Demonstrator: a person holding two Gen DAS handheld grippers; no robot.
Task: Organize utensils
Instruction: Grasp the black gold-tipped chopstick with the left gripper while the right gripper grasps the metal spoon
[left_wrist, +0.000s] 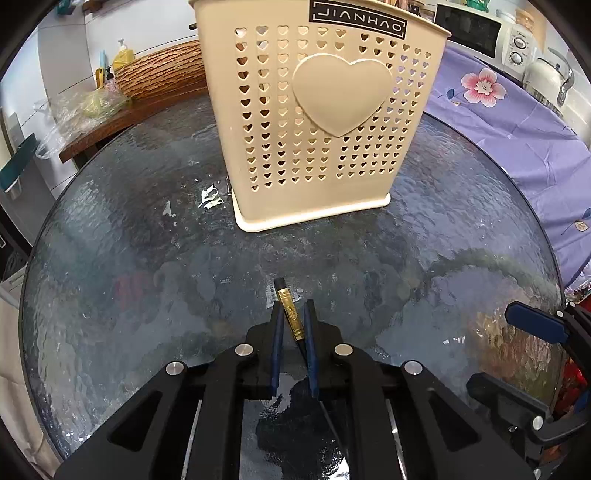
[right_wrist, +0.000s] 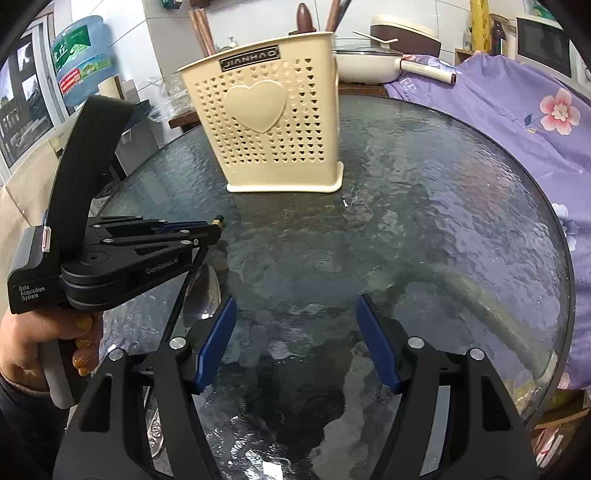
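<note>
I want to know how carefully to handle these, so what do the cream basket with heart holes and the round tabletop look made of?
The cream heart-perforated basket looks like moulded plastic: matte, uniform colour, a thick foot rim. The round dark tabletop looks like textured glass: rippled, glossy, and reflective.

The table (left_wrist: 110, 236) is glossy, rippled glass. The holder (left_wrist: 317, 122) is matt cream plastic, pierced with hearts. The utensil's handle (left_wrist: 290, 314) shines like gold metal. The cloth (right_wrist: 517, 122) is purple floral fabric.

"JIANHAO" on the cream utensil holder (right_wrist: 273, 122); "Data Acquisition System", "GenRobot.AI" on the left hand-held gripper (right_wrist: 212, 230)
</note>
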